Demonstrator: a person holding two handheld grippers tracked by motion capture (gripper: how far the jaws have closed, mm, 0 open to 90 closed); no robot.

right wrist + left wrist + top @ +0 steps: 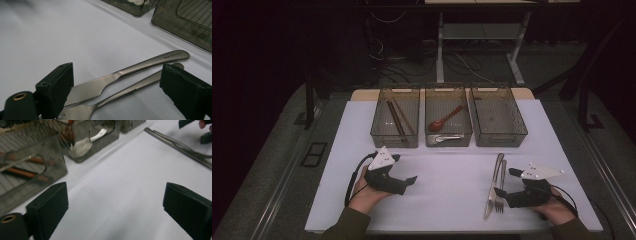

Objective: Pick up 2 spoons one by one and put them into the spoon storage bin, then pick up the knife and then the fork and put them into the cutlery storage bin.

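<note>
**A:** High view first: your right gripper [502, 192] sits near the table's front right corner, right at the knife [492, 192] and fork [500, 187]. Why there?

**B:** Those two are the only pieces lying loose on the table, side by side, handles pointing toward the far edge. My guess is you are sorting cutlery into the three bins, and these are what remains.

**A:** Are your jaws on anything yet?

**B:** No. In the right gripper view the jaws stand spread wide, one on each side of the pair, with the knife [120, 77] and the fork [125, 93] lying flat between them. Nothing is pinched. You straddle both, so I judge you still need to settle on one; closing now might catch both handles.

**A:** And your left gripper [409, 181]?

**B:** It rests near the front left of the table, well apart from the cutlery. Left gripper view shows its jaws spread too, over bare white table. It looks parked, leaving the right side room to work.

**A:** Where would the pieces go?

**B:** Along the far edge, the left bin [395, 117] holds chopsticks [396, 119], the middle bin [448, 117] holds a red spoon [444, 120] and a pale spoon [447, 138], and the right bin [498, 117] is bare. One kind per bin suggests the right bin is meant for knife or fork, and it is nearest your right hand.
</note>
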